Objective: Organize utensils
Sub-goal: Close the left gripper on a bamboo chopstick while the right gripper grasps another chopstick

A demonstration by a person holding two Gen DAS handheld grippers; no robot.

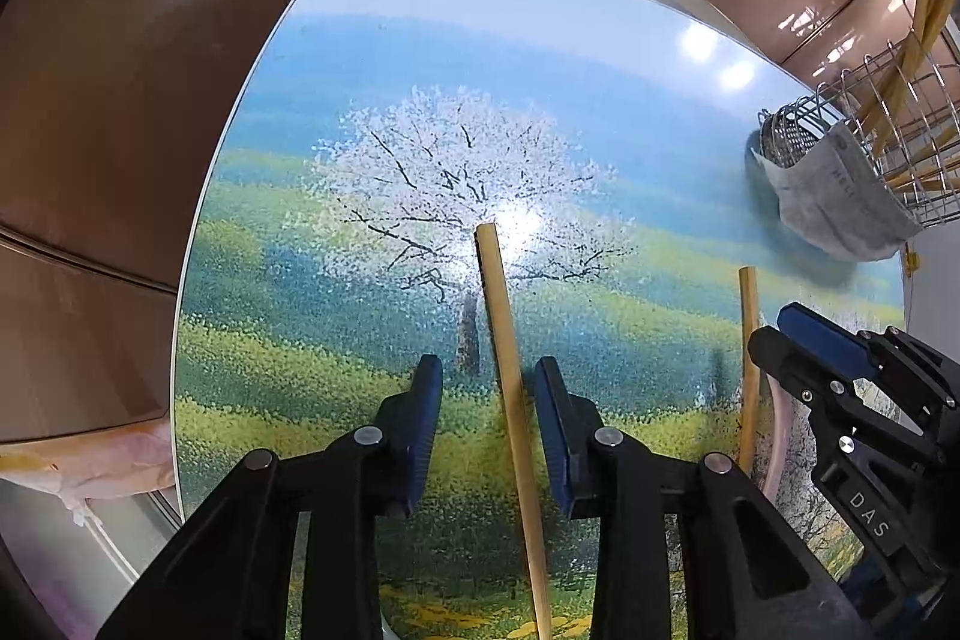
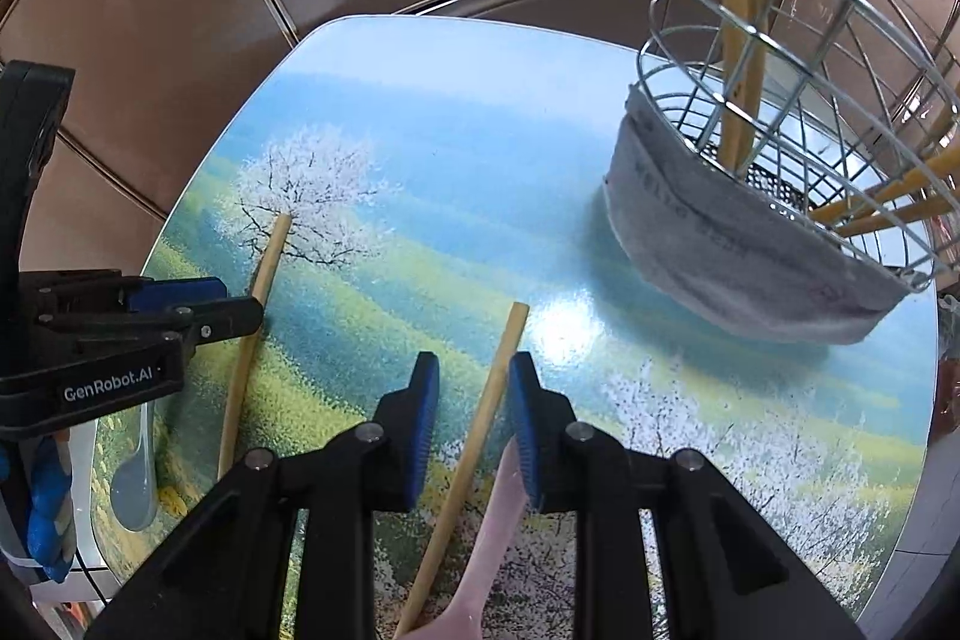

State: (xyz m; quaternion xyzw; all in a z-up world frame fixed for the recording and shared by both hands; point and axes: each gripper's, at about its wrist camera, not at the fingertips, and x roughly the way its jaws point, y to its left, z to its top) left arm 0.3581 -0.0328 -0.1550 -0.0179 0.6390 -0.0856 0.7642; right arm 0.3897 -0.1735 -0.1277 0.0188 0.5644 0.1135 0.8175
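Two wooden chopsticks lie on a table printed with a blossoming tree. In the left wrist view one chopstick (image 1: pixel 510 388) lies between the open jaws of my left gripper (image 1: pixel 487 370), touching neither. In the right wrist view the other chopstick (image 2: pixel 480 430) lies between the open jaws of my right gripper (image 2: pixel 474 370), beside a pink spoon (image 2: pixel 498 520). A wire utensil holder (image 2: pixel 798 100) with several chopsticks stands at the far right, its base wrapped in grey cloth (image 2: pixel 720 256). The right gripper (image 1: pixel 804 334) shows in the left view, the left gripper (image 2: pixel 198 307) in the right view.
A translucent white spoon (image 2: pixel 135 478) lies near the table's (image 1: pixel 420 40) left front edge. Brown tiled floor (image 1: pixel 120 130) surrounds the table. The holder (image 1: pixel 870 130) stands close to the table's right edge.
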